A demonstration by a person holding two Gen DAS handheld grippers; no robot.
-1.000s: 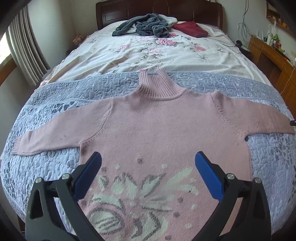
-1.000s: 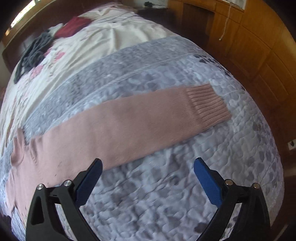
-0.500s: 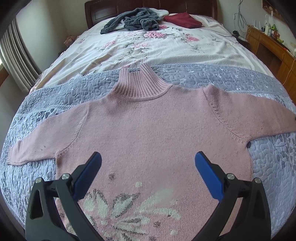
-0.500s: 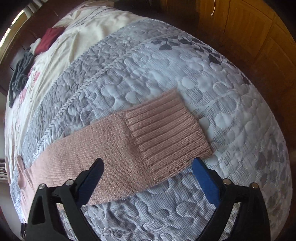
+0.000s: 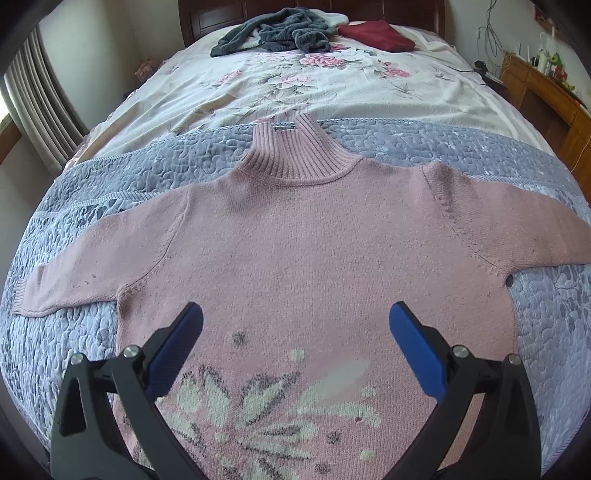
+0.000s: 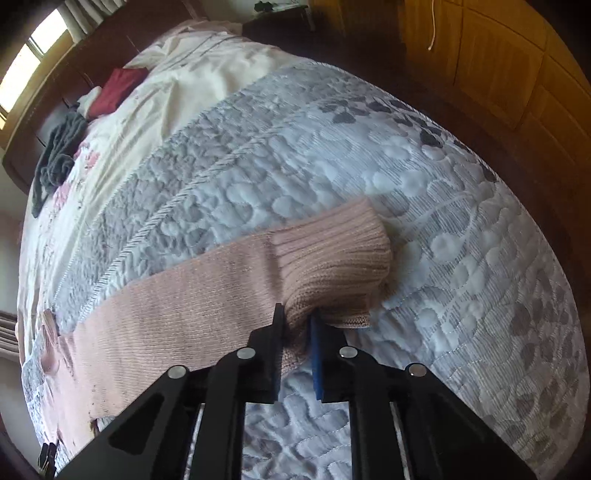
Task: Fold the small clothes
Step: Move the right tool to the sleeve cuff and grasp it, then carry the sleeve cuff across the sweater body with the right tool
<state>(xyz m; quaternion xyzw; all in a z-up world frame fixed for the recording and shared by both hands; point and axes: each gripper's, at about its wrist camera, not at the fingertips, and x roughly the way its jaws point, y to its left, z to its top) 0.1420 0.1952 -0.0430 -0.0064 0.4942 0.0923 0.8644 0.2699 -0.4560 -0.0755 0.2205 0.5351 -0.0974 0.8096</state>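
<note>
Closing since the earlier frame, the right gripper [image 6: 297,319] now pinches the pink sweater's ribbed cuff [image 6: 332,258]; only the left view shows the left gripper [image 5: 295,321] open above the sweater's chest [image 5: 314,258].

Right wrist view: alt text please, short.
The right tongs are shut on the ribbed cuff of a pink sweater's sleeve, which lies across a grey quilted bedspread. Behind it are a floral sheet and wooden cabinets.

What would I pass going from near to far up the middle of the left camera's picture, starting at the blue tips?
Left hand-held gripper → flower pattern and plain chest of the pink sweater → its ribbed collar → grey quilted blanket → floral sheet → dark grey garment → wooden headboard.
</note>
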